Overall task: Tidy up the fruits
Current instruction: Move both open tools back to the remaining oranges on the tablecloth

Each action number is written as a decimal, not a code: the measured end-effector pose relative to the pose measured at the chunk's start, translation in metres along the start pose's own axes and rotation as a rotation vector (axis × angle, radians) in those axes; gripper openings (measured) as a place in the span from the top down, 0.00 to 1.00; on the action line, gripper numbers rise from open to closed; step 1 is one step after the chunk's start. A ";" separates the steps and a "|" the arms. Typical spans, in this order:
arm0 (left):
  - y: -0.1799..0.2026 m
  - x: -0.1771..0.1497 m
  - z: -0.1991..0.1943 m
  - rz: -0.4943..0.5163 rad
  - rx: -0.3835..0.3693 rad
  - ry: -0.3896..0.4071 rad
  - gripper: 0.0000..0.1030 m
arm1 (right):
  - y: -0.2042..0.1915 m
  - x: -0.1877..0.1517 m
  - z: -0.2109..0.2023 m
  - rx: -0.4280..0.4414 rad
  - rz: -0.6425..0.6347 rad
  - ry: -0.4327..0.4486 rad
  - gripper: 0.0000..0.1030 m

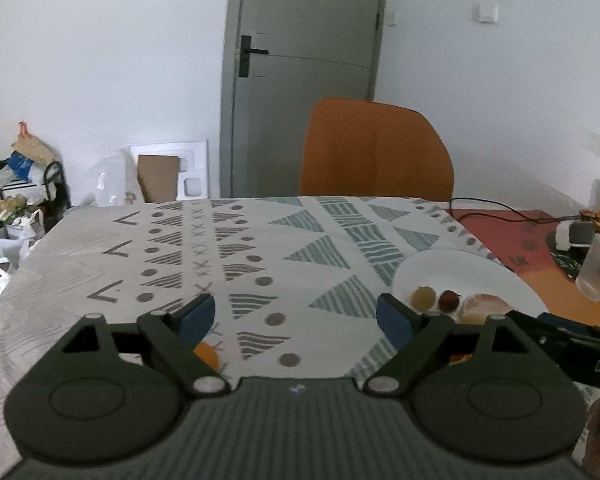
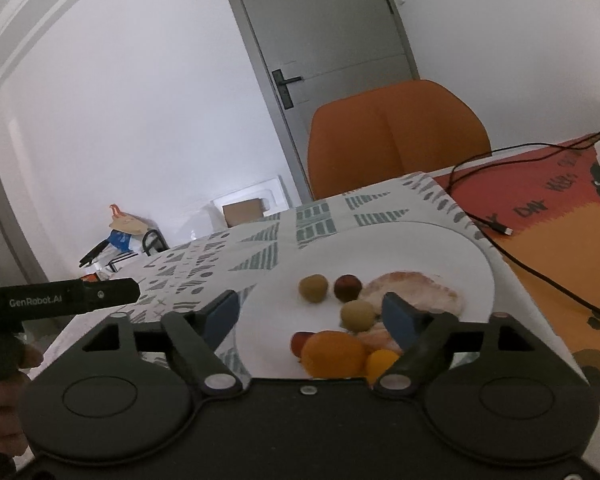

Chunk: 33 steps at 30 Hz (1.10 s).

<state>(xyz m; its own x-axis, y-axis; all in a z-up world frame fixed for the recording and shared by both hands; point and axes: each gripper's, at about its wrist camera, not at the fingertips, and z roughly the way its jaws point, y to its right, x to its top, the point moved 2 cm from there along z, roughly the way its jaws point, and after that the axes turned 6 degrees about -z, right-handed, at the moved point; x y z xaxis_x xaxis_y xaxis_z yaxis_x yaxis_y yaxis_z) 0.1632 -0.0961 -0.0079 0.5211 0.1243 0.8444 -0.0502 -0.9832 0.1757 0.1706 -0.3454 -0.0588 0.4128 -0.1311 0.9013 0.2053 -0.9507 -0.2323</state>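
Note:
A white plate [image 2: 440,248] lies on the patterned tablecloth and holds several fruits: a green grape [image 2: 313,288], a dark red fruit [image 2: 347,287], a second green grape [image 2: 357,315], an orange [image 2: 332,354], a small yellow-orange fruit [image 2: 381,362] and pale peeled pieces [image 2: 416,290]. My right gripper [image 2: 310,318] is open and empty, just above the plate's near side. My left gripper [image 1: 296,320] is open and empty over the tablecloth, left of the plate [image 1: 480,272]. One orange fruit [image 1: 208,354] lies on the cloth, partly hidden under the left finger.
An orange chair [image 1: 376,152] stands behind the table. On the right lie an orange-red mat [image 2: 560,216] with black cables [image 2: 540,272], a clear plastic cup [image 1: 598,268] and a charger. Bags and boxes sit on the floor at the left [image 1: 20,200].

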 end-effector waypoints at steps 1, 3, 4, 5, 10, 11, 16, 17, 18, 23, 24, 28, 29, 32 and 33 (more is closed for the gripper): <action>-0.003 0.000 -0.001 -0.006 0.003 0.001 0.15 | -0.003 0.000 0.000 -0.005 -0.001 0.000 0.10; -0.010 0.001 -0.004 -0.015 0.008 0.006 0.14 | -0.007 0.001 -0.001 -0.007 -0.004 0.009 0.05; -0.013 0.001 -0.005 -0.020 0.012 0.009 0.13 | -0.010 0.002 0.000 -0.004 -0.008 0.008 0.05; -0.016 0.001 -0.007 -0.024 0.017 0.013 0.12 | -0.012 0.002 0.001 -0.003 -0.011 0.005 0.04; -0.033 0.002 -0.012 -0.046 0.046 0.029 0.09 | -0.025 0.002 0.005 0.002 -0.025 -0.006 0.00; -0.036 0.003 -0.013 -0.053 0.047 0.030 0.09 | -0.028 0.002 0.006 0.004 -0.030 -0.009 0.00; -0.054 0.003 -0.018 -0.075 0.063 0.038 0.09 | -0.041 0.003 0.010 0.012 -0.049 -0.022 0.00; -0.058 0.003 -0.019 -0.079 0.068 0.039 0.09 | -0.043 0.004 0.010 0.014 -0.055 -0.023 0.00; -0.061 0.002 -0.020 -0.086 0.072 0.039 0.09 | -0.047 0.004 0.010 0.016 -0.063 -0.023 0.00; -0.080 0.002 -0.023 -0.117 0.091 0.039 0.09 | -0.062 0.006 0.012 0.035 -0.092 -0.023 0.00; -0.083 0.002 -0.024 -0.120 0.093 0.041 0.09 | -0.065 0.007 0.013 0.040 -0.097 -0.025 0.00; -0.097 0.002 -0.026 -0.128 0.110 0.044 0.09 | -0.076 0.007 0.019 0.060 -0.113 -0.036 0.00; -0.100 0.001 -0.026 -0.133 0.112 0.042 0.09 | -0.080 0.007 0.020 0.065 -0.121 -0.039 0.00; -0.109 0.001 -0.026 -0.144 0.119 0.047 0.09 | -0.089 0.008 0.025 0.082 -0.141 -0.046 0.00; -0.112 0.000 -0.026 -0.148 0.121 0.050 0.09 | -0.092 0.007 0.027 0.090 -0.149 -0.055 0.00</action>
<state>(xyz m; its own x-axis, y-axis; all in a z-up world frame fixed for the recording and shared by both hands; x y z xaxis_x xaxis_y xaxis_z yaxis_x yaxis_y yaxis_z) 0.1464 0.0173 -0.0139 0.4717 0.2718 0.8388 0.1284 -0.9623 0.2397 0.1785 -0.2510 -0.0404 0.4189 0.0275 0.9076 0.3459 -0.9290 -0.1315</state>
